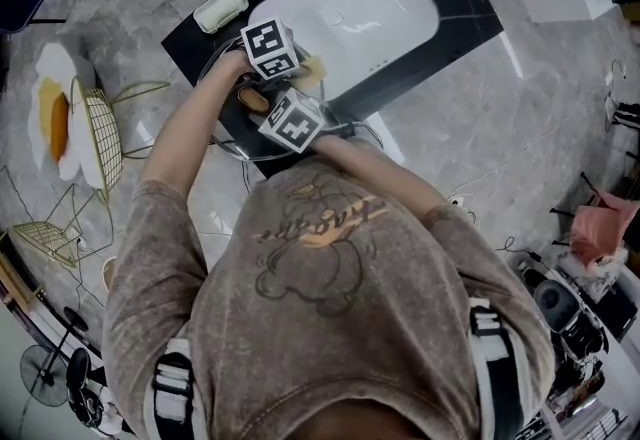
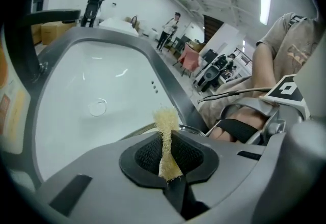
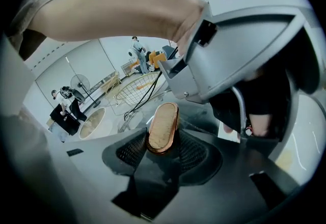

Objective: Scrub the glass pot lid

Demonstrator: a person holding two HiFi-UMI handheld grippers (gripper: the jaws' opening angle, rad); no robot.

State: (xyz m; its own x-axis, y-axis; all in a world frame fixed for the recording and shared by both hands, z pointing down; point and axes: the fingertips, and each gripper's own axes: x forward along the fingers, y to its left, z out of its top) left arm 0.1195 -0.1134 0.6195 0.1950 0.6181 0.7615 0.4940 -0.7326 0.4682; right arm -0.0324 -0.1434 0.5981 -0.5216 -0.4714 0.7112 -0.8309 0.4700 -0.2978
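Claws both grip: left claw [image 2: 168, 154] pinches a pale scrubber strip [image 2: 166, 125]; right claw [image 3: 162, 147] clamps the oval knob [image 3: 163, 126], long axis twelve-to-six. In head view the glass pot lid [image 1: 245, 140] lies at the scrubber's eight o'clock, beside the sink [image 1: 370, 8].

glass pot lid [image 1: 232, 142]: over counter [image 1: 188, 42] front edge, before sink [image 1: 370, 8] | lid knob [image 3: 163, 127]: between right gripper [image 3: 162, 142] jaws | loofah scrap [image 2: 164, 122]: between left gripper [image 2: 166, 157] jaws, sink behind | left gripper behind right gripper, both above lid | tray [image 1: 220, 8]: on counter, left of sink | wire basket [image 1: 100, 128]: left of counter
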